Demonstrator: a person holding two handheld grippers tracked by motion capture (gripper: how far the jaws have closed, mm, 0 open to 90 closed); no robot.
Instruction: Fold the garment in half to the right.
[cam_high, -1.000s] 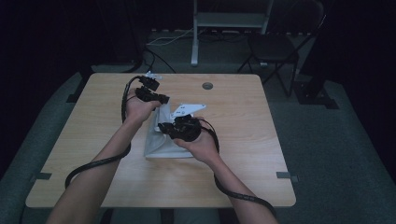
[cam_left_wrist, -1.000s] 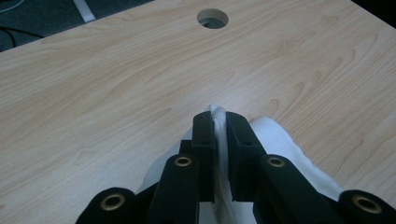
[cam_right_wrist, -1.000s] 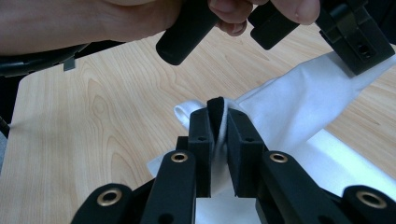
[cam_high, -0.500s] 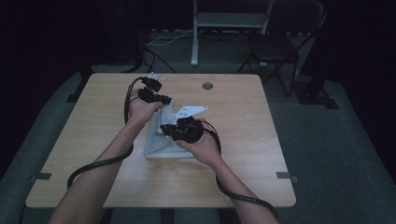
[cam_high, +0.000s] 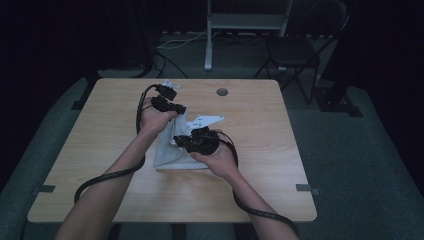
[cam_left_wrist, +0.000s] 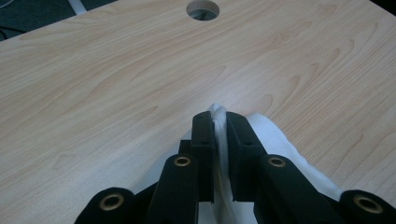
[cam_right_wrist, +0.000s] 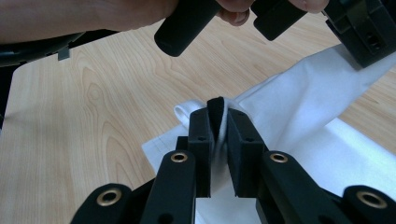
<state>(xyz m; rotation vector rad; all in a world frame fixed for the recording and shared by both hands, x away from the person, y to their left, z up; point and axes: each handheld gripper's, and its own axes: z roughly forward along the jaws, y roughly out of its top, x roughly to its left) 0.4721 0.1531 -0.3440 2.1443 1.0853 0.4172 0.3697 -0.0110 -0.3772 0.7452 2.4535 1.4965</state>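
- Left gripper (cam_left_wrist: 219, 122): jaws clenched on a bunched fold of the white cloth (cam_left_wrist: 275, 140); the fold fills the narrow gap between the pads and sticks out just past the tips.
- Right gripper (cam_right_wrist: 218, 119): jaws likewise clenched on a pinch of the cloth (cam_right_wrist: 299, 107), with a small loop of fabric showing beside the left pad.
- In the high view the left gripper (cam_high: 172, 107) sits at the far edge of the cloth (cam_high: 172, 155) and the right gripper (cam_high: 187, 141) nearer the person (both cables trail back along the forearms).
- Cloth position: near the middle of the table (cam_high: 100, 125), its near part lying flat, its far part lifted and drawn taut between the two grippers.
- In the right gripper view the stretched cloth runs up and to the right toward the other gripper, held in the left hand (cam_right_wrist: 93, 16) at the top of the frame.
- A round hole (cam_high: 222, 92) lies in the table beyond the cloth, well apart from it; it is also seen in the left gripper view, hole (cam_left_wrist: 202, 8).
- A chair (cam_high: 295, 50) stands on the floor behind the table.
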